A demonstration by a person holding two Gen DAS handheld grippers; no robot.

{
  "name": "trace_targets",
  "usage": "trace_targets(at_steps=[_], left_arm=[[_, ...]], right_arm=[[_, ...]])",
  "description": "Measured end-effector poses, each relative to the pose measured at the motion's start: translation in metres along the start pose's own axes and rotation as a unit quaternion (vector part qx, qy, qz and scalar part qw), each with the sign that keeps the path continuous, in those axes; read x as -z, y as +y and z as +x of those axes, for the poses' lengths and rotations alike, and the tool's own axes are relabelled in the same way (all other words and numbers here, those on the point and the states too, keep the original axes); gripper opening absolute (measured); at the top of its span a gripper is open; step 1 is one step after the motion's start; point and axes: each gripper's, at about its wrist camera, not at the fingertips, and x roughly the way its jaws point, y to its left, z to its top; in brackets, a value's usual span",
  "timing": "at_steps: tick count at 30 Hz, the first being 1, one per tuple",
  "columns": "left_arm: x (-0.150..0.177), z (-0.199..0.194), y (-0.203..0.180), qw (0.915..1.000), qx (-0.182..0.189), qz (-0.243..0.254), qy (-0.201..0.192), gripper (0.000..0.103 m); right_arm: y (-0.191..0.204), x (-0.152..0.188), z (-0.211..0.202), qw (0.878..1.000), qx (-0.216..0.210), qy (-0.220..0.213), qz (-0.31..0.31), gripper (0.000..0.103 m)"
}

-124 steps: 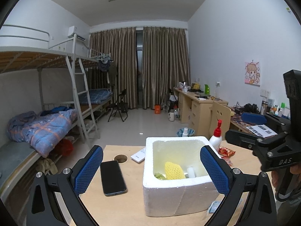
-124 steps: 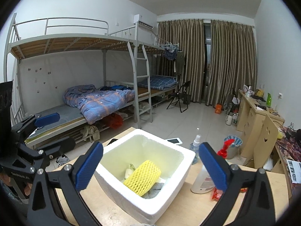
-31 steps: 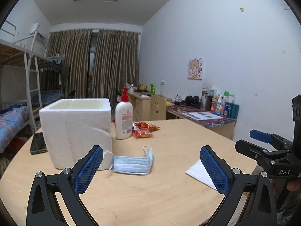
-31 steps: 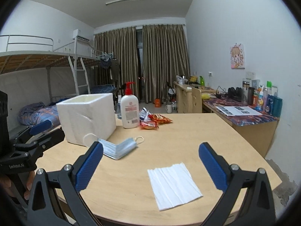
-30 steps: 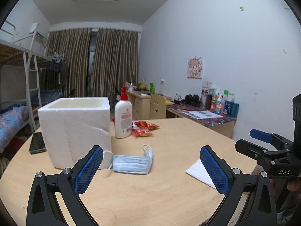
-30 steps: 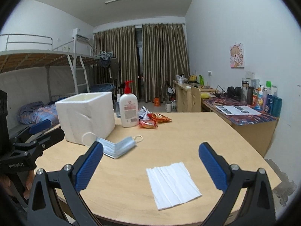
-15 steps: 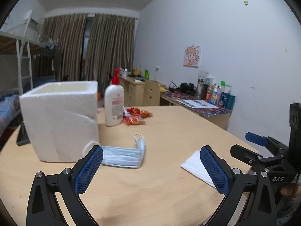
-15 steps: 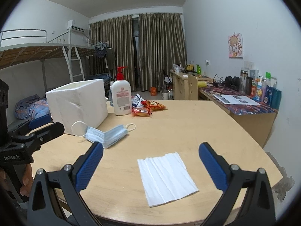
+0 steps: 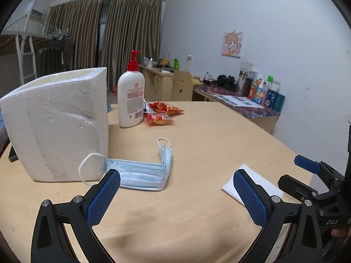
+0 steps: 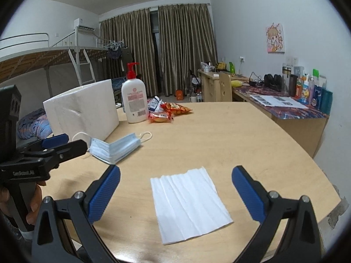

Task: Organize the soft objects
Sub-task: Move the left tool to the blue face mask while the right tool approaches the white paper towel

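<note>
Both jaws spread, empty — lower your left hand-held gripper (image 9: 176, 194) onto the mask (image 9: 140, 171) at 11 o'clock, pinching its folded edge.

The worktop (image 10: 219, 135) is pale wood; on it lie a light-blue pleated mask (image 9: 142, 171) with white loops and a plain white creased tissue (image 10: 190, 201). At upper left stand a white foam box (image 9: 57, 127) and a white bottle (image 9: 131, 100) with a red pump, beside red-orange snack packets (image 9: 162, 114).
</note>
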Motion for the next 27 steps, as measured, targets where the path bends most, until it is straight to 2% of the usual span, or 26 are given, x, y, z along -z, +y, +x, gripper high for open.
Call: trace_targets(at_steps=[9,14,21,27], left_arm=[[-0.005,0.025,0.004,0.9997,0.0,-0.009,0.024,0.103],[-0.009,0.041,0.004,0.9988,-0.031,-0.012,0.037,0.103],[-0.007,0.073,0.014,0.9939,-0.061,-0.034,0.085,0.102],[-0.006,0.09,0.02,0.9894,-0.08,-0.049,0.111,0.093]], right_arm=[[-0.005,0.001,0.016,1.0,-0.015,0.026,-0.003,0.103],[-0.008,0.001,0.02,0.999,-0.023,0.033,-0.008,0.103],[-0.012,-0.001,0.029,0.999,-0.028,0.046,-0.01,0.103],[-0.015,-0.004,0.037,0.998,-0.034,0.054,-0.015,0.103]])
